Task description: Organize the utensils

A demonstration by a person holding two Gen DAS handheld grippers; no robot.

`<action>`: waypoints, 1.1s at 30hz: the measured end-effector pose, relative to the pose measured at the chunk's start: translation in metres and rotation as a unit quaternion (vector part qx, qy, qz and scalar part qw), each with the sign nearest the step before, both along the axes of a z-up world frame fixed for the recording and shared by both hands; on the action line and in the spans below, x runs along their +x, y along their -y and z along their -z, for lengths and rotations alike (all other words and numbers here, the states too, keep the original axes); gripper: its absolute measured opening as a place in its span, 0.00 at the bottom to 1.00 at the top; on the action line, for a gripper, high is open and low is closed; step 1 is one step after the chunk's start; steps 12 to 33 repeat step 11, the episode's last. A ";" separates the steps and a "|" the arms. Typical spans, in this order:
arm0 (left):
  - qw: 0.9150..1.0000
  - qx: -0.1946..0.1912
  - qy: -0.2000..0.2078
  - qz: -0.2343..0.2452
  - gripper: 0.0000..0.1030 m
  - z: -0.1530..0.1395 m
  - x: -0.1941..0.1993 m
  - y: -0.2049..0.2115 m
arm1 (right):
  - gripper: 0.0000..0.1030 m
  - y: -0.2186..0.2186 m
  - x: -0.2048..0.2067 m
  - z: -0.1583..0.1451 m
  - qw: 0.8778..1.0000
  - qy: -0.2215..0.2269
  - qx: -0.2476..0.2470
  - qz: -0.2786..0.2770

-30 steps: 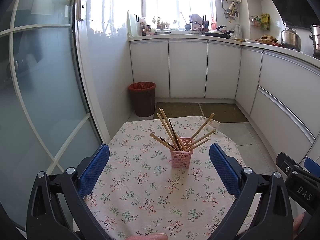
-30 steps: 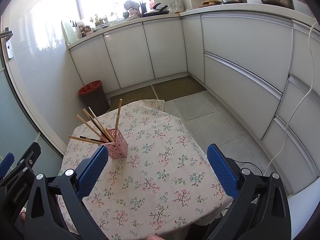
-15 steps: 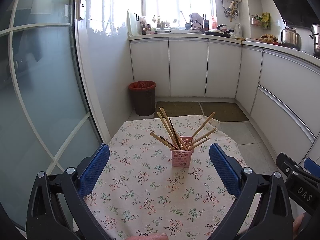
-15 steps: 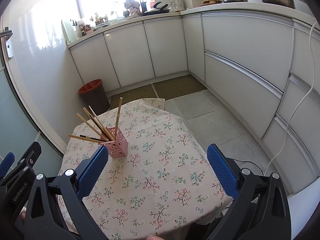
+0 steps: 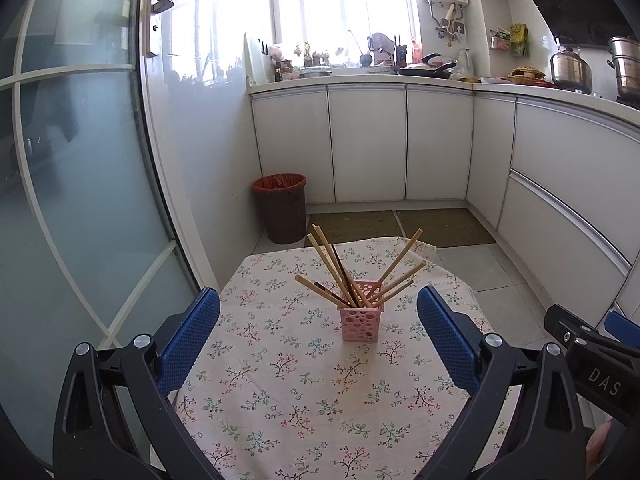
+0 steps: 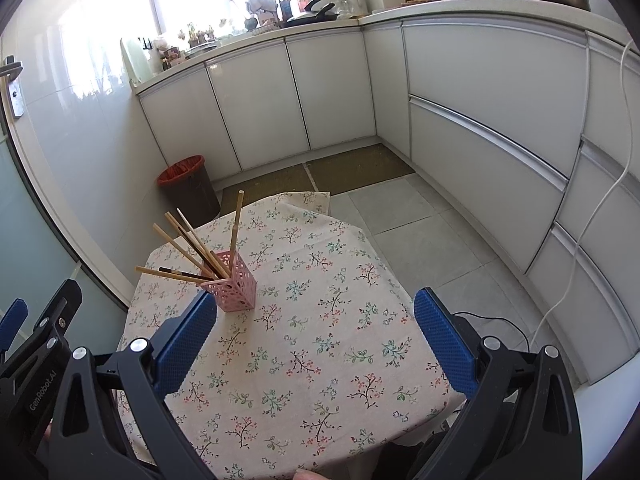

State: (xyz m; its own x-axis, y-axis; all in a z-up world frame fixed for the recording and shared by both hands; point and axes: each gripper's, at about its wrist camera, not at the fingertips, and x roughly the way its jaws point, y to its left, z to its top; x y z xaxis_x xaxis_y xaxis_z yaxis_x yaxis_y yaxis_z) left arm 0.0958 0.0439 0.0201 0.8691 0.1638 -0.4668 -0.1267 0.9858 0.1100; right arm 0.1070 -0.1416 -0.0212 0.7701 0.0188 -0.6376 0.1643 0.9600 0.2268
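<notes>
**Both tools released, holder untouched**

Left tool (image 5: 318, 322) and right tool (image 6: 316, 326) stand released, empty. Pink holder (image 5: 360, 322) (chopsticks (image 5: 336, 268) fanned; dark ones hard to count) sits mid-surface (image 5: 280, 392), at 12 o'clock. Nothing shifted since earlier frames.

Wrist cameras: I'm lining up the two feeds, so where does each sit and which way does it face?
Left wrist view: sits behind the open left claw, facing the holder of chopsticks on the table; the right claw and a fingertip show lower right.
Right wrist view: sits behind the open right claw, facing the cabinets; the left claw shows lower left.
Both share the holder, the table and the bin.
</notes>
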 end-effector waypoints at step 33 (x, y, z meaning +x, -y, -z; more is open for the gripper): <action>1.000 -0.013 -0.011 0.000 0.93 -0.002 0.003 -0.003 | 0.93 0.004 0.000 0.001 1.000 0.006 0.002 0.006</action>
